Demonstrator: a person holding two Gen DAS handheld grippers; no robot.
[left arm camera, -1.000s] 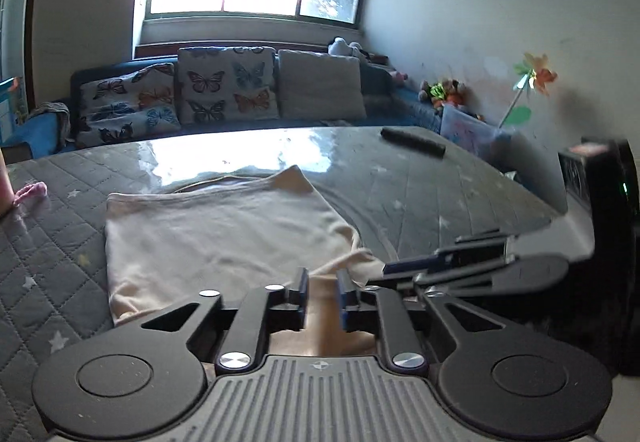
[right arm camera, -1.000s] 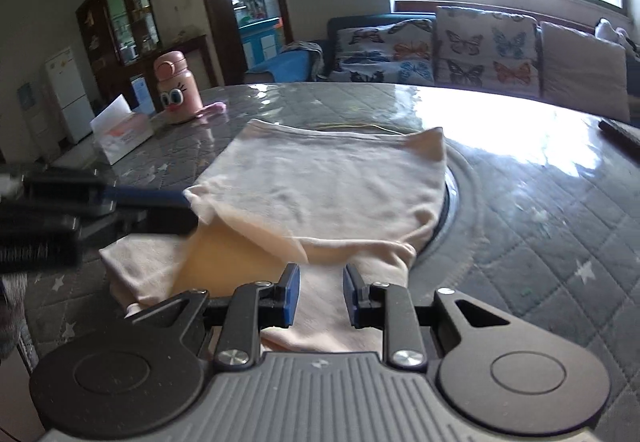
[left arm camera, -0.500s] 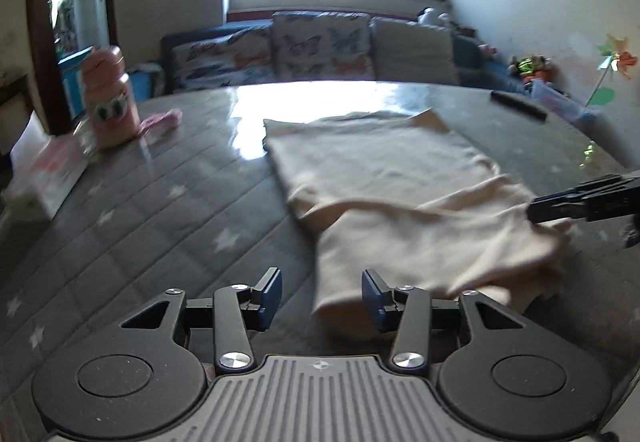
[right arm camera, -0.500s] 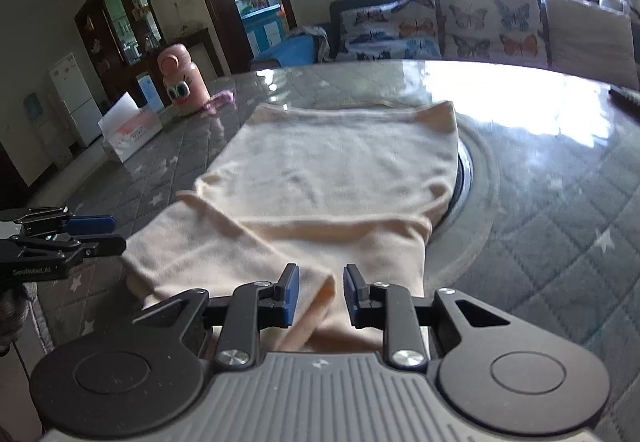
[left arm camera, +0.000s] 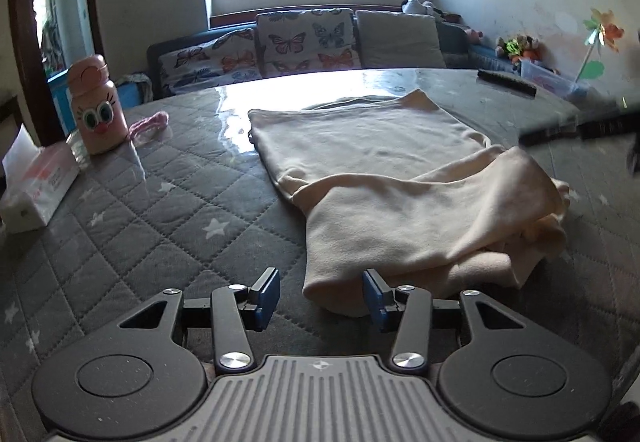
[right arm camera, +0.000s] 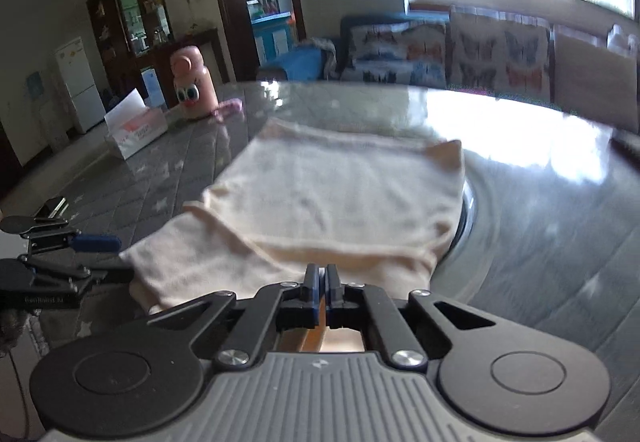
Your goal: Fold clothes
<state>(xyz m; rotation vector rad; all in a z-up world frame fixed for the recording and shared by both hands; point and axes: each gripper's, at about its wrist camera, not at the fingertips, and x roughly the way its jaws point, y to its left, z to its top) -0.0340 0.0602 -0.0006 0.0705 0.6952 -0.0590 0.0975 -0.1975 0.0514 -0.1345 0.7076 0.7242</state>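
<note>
The garment (left arm camera: 384, 178) is showing a plain cream. The desk (left arm camera: 152, 210) cover is showing grey quilted diamonds with white stars. The bottle (left arm camera: 94, 110) is wearing pink, with painted cartoon eyes. The cushions (left arm camera: 304, 42) are displaying coloured butterflies on white. The left gripper (left arm camera: 320, 296) is showing black, its pads (left arm camera: 268, 292) blue.
</note>
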